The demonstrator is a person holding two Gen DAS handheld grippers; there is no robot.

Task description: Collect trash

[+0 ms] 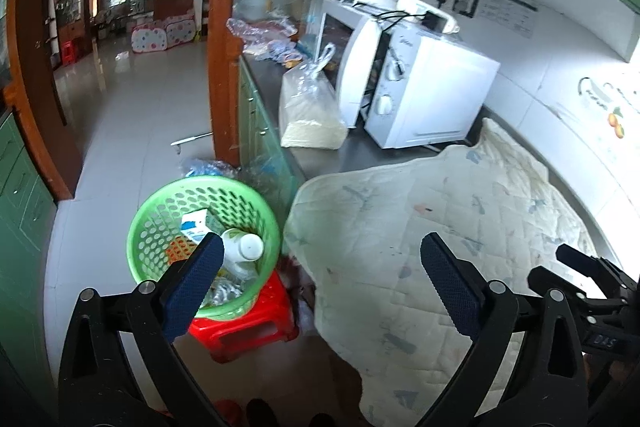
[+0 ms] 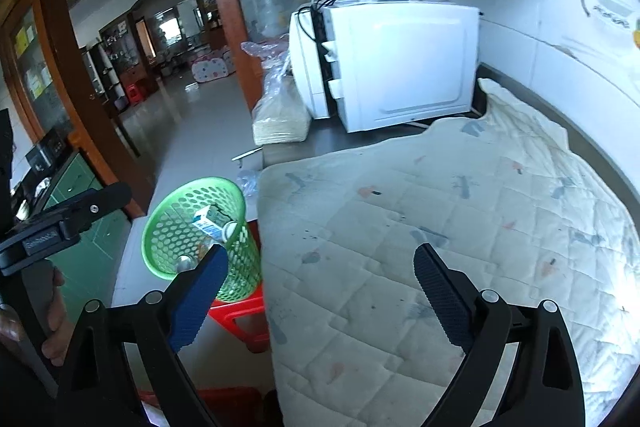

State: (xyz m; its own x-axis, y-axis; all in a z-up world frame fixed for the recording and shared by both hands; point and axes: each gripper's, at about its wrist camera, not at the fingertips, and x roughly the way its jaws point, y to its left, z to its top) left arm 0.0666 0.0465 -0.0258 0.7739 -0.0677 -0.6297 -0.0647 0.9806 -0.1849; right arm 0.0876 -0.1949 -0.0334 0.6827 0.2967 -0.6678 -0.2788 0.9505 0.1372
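A green perforated trash basket [image 1: 160,223] stands on a red stool [image 1: 248,323] beside the counter. Inside it lie a white bottle [image 1: 244,251], a blue-and-white carton [image 1: 196,223] and other scraps. The basket also shows in the right wrist view [image 2: 176,223] with the carton [image 2: 208,221] in it. My left gripper [image 1: 320,259] is open and empty, hovering over the basket's right rim and the counter edge. My right gripper [image 2: 320,267] is open and empty above the quilted cloth [image 2: 440,227]. The cloth [image 1: 440,227] bears no loose trash.
A white microwave [image 1: 432,91] with its door open stands at the back of the counter, with a plastic bag [image 1: 308,111] of pale grains beside it. Plastic wrappers [image 1: 208,167] lie on the floor behind the basket. A wooden door frame [image 1: 224,39] leads to a tiled room.
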